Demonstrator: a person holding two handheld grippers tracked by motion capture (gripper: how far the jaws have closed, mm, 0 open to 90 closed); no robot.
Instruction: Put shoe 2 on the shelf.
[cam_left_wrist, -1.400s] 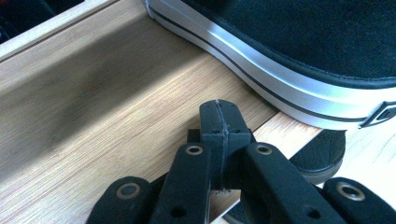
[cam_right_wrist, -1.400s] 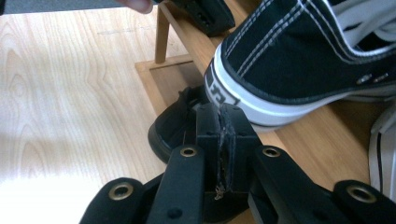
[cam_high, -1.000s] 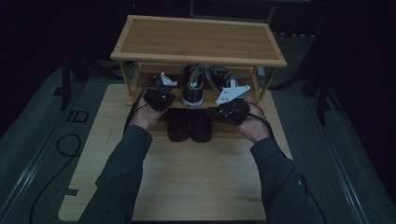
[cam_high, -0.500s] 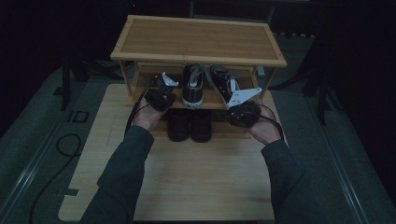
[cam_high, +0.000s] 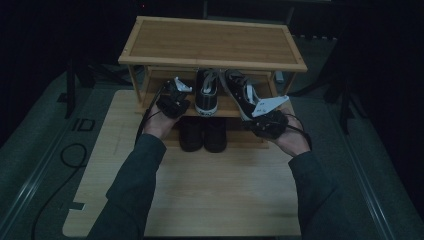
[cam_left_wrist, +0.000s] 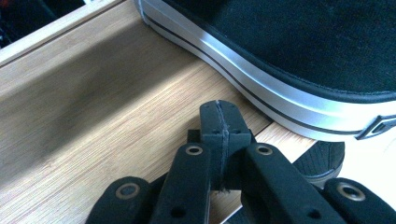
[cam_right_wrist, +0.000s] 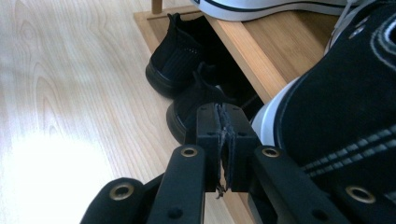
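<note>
A bamboo shoe rack (cam_high: 212, 42) holds two black-and-white sneakers on its middle shelf (cam_high: 227, 106). My left gripper (cam_high: 176, 94) is shut just left of the left sneaker (cam_high: 206, 92); in the left gripper view its closed tips (cam_left_wrist: 219, 116) hover over the shelf board (cam_left_wrist: 93, 116) beside that sneaker's white sole (cam_left_wrist: 289, 107). My right gripper (cam_high: 256, 119) is shut at the heel of the right sneaker (cam_high: 239, 90), which lies slanted with its heel over the shelf's front edge. In the right gripper view the tips (cam_right_wrist: 219, 121) sit against that sneaker's side (cam_right_wrist: 345, 107), with nothing clearly between them.
A pair of black shoes (cam_high: 202, 134) stands on the bottom level under the shelf, also seen as black shoes (cam_right_wrist: 180, 60) in the right gripper view. The rack stands on a pale wooden board (cam_high: 210, 195). A cable (cam_high: 70, 155) lies on the grey floor at left.
My right hand has shifted to the right along the shelf front, and the right sneaker's heel has come forward and right with it. The left hand has stayed put.
</note>
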